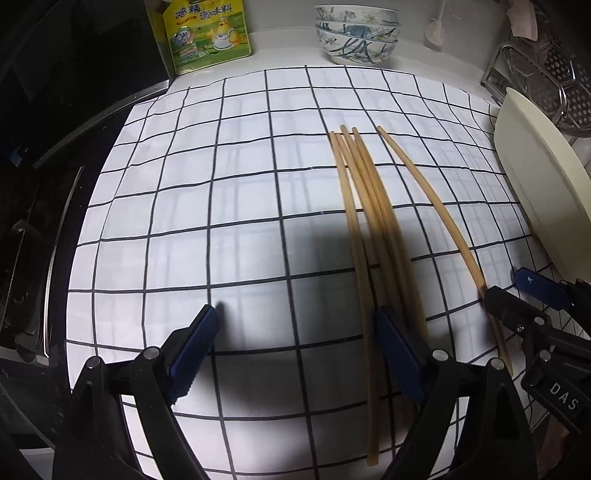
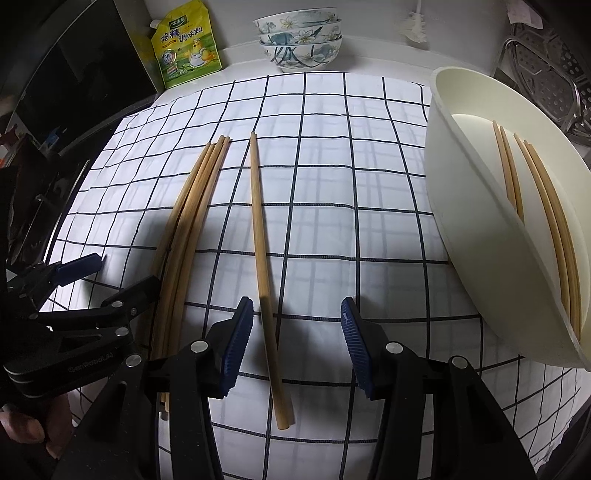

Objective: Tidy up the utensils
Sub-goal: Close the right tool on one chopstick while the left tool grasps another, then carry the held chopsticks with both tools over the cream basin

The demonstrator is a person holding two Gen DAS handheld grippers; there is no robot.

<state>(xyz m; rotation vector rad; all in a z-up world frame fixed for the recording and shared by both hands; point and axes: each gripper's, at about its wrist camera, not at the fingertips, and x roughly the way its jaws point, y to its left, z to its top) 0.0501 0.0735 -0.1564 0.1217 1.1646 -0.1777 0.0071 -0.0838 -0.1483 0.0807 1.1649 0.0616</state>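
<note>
Several bamboo chopsticks lie in a bundle (image 1: 369, 221) (image 2: 188, 221) on the checked cloth. A single chopstick (image 2: 264, 280) (image 1: 436, 206) lies apart to their right. My right gripper (image 2: 297, 310) is open, its jaws either side of the single chopstick's near half, not touching it. It also shows in the left wrist view (image 1: 508, 286). My left gripper (image 1: 297, 321) is open and empty; its right finger (image 1: 399, 354) is over the bundle's near part. It shows in the right wrist view (image 2: 125, 271). A cream oval tray (image 2: 461, 206) (image 1: 535, 177) on the right holds several chopsticks (image 2: 546, 221).
Checked white cloth (image 1: 221, 221) covers the counter. Stacked patterned bowls (image 1: 356, 33) (image 2: 299, 40) and a yellow seasoning pouch (image 1: 207, 33) (image 2: 184, 44) stand at the back. A metal rack (image 1: 543, 74) is at the back right. A dark stove (image 2: 74, 81) lies to the left.
</note>
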